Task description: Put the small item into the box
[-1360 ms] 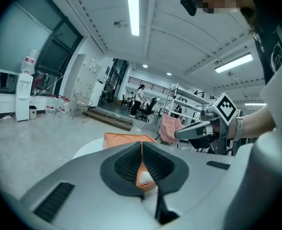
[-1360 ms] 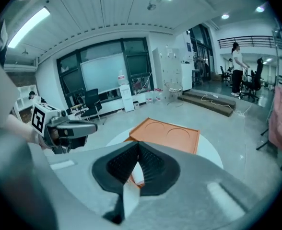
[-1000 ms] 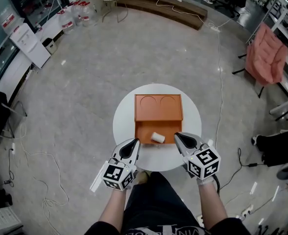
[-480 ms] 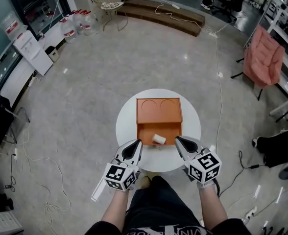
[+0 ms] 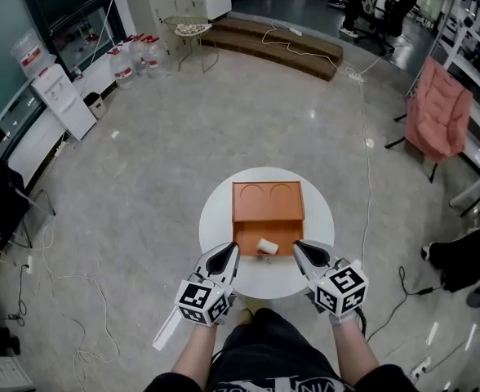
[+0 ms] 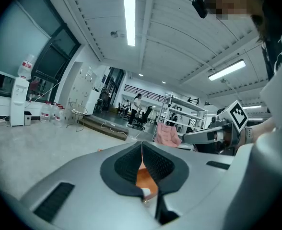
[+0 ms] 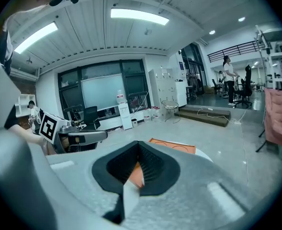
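Observation:
An orange box (image 5: 268,204) lies open on a round white table (image 5: 215,219), its lid with two round recesses on the far side. A small white item (image 5: 267,246) rests in the box's near compartment. My left gripper (image 5: 232,250) is just left of that compartment's front corner, and my right gripper (image 5: 297,247) is just right of it. Both are shut and hold nothing. In the left gripper view the dark jaws (image 6: 142,145) meet, with orange showing below them. The right gripper view shows its jaws (image 7: 139,145) closed before the orange box (image 7: 173,147).
A pink padded chair (image 5: 442,111) stands at the right. A white cable (image 5: 366,137) runs over the grey floor. A water dispenser (image 5: 64,100) and water bottles (image 5: 134,60) line the left wall. A low wooden platform (image 5: 273,43) lies far back. Someone's legs (image 5: 460,256) show at right.
The view has pulled back and tilted up, so the table and box look smaller and lower. Both grippers stay shut beside the box's front corners. The white item has not moved.

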A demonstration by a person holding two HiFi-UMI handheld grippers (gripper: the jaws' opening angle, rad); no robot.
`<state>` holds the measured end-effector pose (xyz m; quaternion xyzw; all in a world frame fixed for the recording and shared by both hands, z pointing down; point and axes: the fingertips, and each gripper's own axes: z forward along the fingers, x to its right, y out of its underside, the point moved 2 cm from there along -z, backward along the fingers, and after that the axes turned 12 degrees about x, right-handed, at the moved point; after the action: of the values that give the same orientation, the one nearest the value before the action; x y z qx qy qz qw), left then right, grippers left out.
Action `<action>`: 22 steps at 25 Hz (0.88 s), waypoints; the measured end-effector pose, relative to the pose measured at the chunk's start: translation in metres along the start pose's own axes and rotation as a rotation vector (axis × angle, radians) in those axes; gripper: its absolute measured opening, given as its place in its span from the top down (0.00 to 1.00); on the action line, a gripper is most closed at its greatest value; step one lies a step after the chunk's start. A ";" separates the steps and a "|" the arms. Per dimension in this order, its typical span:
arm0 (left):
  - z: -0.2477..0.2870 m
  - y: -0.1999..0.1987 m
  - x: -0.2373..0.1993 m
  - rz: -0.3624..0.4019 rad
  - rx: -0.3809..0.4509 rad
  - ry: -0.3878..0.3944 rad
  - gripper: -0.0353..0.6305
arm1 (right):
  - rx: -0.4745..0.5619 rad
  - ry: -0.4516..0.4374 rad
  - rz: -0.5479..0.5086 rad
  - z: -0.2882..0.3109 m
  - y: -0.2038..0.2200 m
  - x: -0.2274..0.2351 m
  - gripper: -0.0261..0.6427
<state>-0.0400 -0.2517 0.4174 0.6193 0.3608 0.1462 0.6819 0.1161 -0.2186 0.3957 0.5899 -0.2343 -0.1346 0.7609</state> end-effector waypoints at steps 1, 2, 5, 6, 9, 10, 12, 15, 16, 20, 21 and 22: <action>0.000 -0.002 0.001 0.002 0.002 0.000 0.93 | 0.002 -0.002 -0.002 -0.001 -0.002 -0.001 0.95; -0.001 -0.004 0.001 0.005 0.004 0.000 0.93 | 0.004 -0.005 -0.005 -0.002 -0.004 -0.002 0.95; -0.002 -0.010 0.003 0.012 0.012 0.000 0.93 | 0.010 -0.010 -0.011 -0.005 -0.008 -0.005 0.95; -0.002 -0.012 0.002 0.016 0.015 0.001 0.93 | 0.012 -0.011 -0.012 -0.005 -0.009 -0.005 0.95; -0.002 -0.017 0.002 0.024 0.024 0.002 0.93 | 0.019 -0.016 -0.016 -0.004 -0.012 -0.007 0.95; -0.002 -0.018 0.002 0.025 0.026 0.001 0.93 | 0.020 -0.017 -0.018 -0.004 -0.013 -0.007 0.95; -0.002 -0.021 0.003 0.027 0.031 0.000 0.93 | 0.025 -0.018 -0.022 -0.006 -0.016 -0.005 0.95; 0.001 -0.024 0.005 0.032 0.040 0.001 0.93 | 0.032 -0.020 -0.029 -0.007 -0.019 -0.003 0.95; 0.001 -0.025 0.005 0.032 0.042 0.002 0.93 | 0.033 -0.020 -0.031 -0.007 -0.020 -0.002 0.95; 0.004 -0.029 0.006 0.031 0.048 0.002 0.93 | 0.043 -0.010 -0.033 -0.009 -0.025 0.001 0.95; 0.006 -0.031 0.006 0.031 0.051 0.002 0.93 | 0.049 -0.005 -0.035 -0.009 -0.027 0.003 0.95; 0.007 -0.033 0.005 0.030 0.054 0.003 0.93 | 0.055 0.000 -0.037 -0.009 -0.029 0.005 0.95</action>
<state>-0.0397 -0.2598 0.3845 0.6426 0.3561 0.1475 0.6622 0.1267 -0.2215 0.3669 0.6148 -0.2269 -0.1422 0.7418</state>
